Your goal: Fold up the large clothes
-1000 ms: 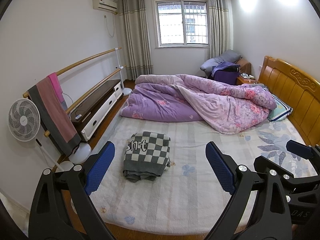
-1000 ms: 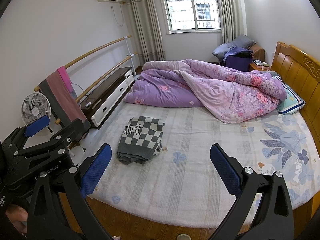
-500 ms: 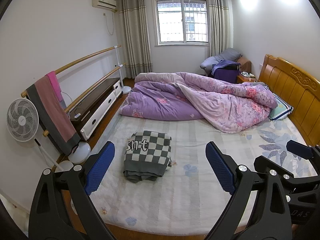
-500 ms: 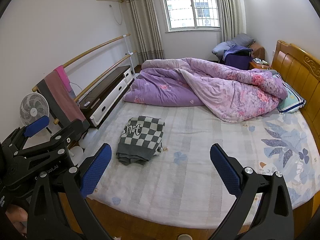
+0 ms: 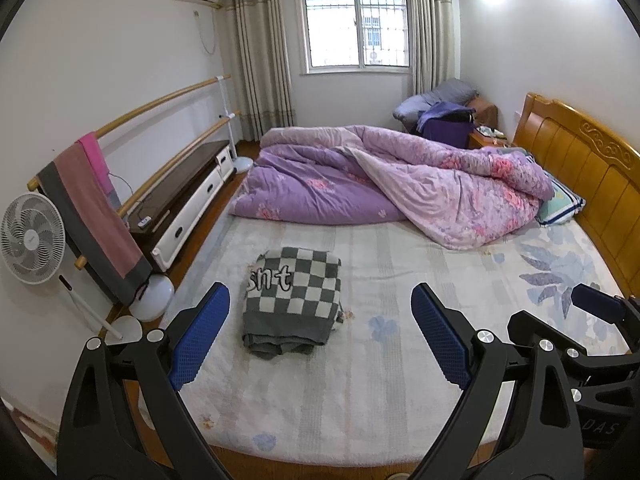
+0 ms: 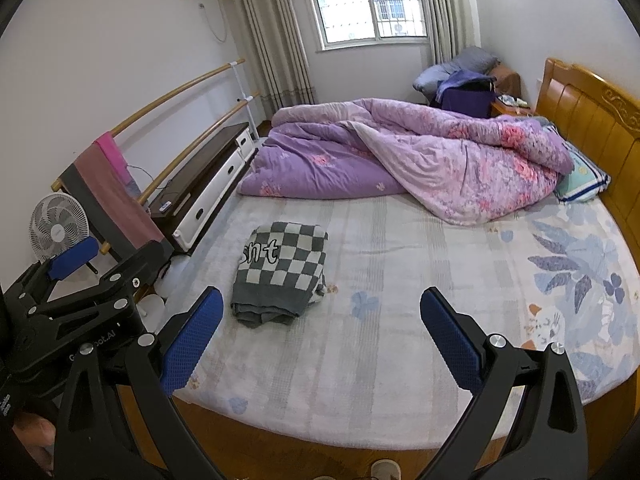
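**Folded checkered garment rests on the bed, both tools released**

The checkered garment [image 5: 294, 298], a soft knit folded into a thick rectangle, lies on the bed [image 5: 360, 392] near its left edge. The left tool [image 5: 320, 338] and right tool [image 6: 320, 340] hang spread and empty above the foot of the bed, likely because folding looks finished.

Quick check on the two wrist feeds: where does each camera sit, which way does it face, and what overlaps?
Left wrist: on the left gripper, at the bed's foot, facing the window; the right gripper shows at its right edge.
Right wrist: on the right gripper, same heading; the left gripper shows at left.
Shared: folded checkered garment, purple duvet, both grippers open.
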`<state>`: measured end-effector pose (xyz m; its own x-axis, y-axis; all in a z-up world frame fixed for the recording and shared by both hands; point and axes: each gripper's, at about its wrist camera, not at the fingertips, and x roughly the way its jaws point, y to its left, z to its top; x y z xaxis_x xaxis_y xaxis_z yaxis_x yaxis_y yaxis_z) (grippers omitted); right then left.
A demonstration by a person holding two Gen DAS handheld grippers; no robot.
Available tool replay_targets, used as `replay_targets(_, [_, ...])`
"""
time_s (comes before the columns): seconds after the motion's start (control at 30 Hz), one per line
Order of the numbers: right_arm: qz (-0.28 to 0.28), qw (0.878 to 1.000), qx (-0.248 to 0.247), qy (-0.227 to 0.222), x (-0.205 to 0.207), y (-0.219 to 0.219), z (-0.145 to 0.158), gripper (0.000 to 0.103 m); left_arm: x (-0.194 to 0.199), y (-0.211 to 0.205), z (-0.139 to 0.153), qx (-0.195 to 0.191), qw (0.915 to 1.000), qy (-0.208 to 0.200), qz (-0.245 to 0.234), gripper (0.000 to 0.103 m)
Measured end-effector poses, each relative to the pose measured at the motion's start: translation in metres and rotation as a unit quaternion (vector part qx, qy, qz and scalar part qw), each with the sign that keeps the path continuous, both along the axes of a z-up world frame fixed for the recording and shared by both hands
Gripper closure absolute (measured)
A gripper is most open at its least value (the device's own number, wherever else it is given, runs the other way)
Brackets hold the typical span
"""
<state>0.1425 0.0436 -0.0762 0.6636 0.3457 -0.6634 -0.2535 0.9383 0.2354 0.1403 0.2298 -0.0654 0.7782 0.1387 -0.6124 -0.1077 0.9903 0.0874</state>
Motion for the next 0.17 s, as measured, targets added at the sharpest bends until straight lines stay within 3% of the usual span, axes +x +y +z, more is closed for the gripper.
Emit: replay_targets(0.17, [-0.001, 0.999, 0.011, 0.038, 0.043, -0.019, -0.029, 0.008, 0.038, -0.017, -0.030, -0.004, 0.9992, 0.040, -0.008, 0.010])
